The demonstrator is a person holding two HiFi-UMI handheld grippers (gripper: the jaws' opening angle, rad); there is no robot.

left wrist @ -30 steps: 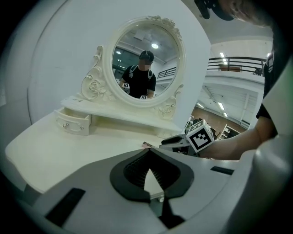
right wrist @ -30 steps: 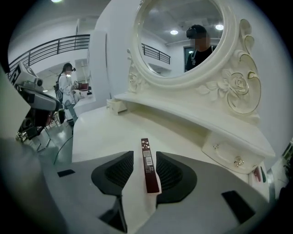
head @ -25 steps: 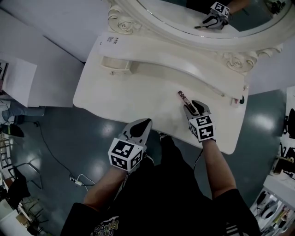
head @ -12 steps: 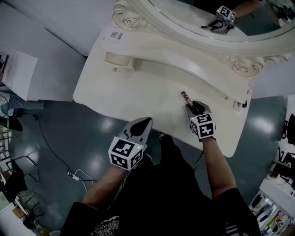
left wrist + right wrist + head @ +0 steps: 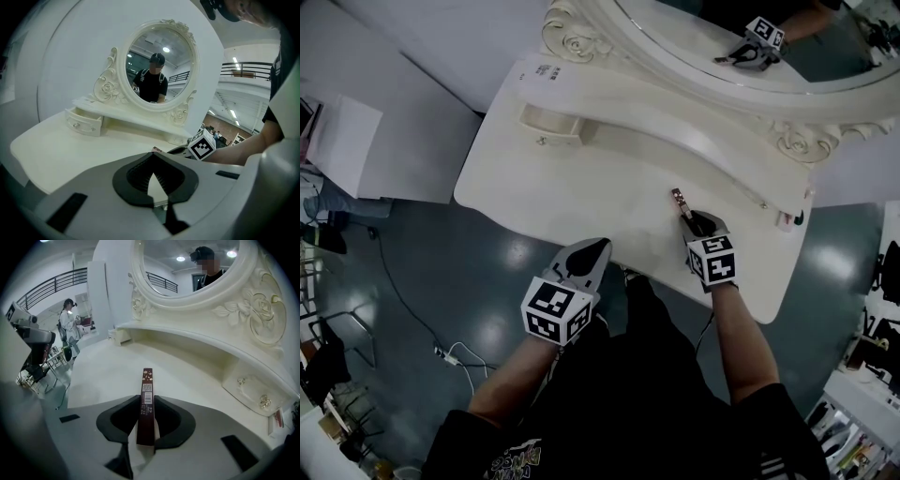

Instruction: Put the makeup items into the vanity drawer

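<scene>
Closing just now: right gripper (image 5: pixel 687 216) fingers, onto the near end of the dark box (image 5: pixel 147 404), which lies flat on the surface (image 5: pixel 581 187). Grip taken lengthwise, likely for lifting toward the drawer (image 5: pixel 551 122). Idle left gripper (image 5: pixel 598 246) clenched, empty, parked at the front edge.
</scene>
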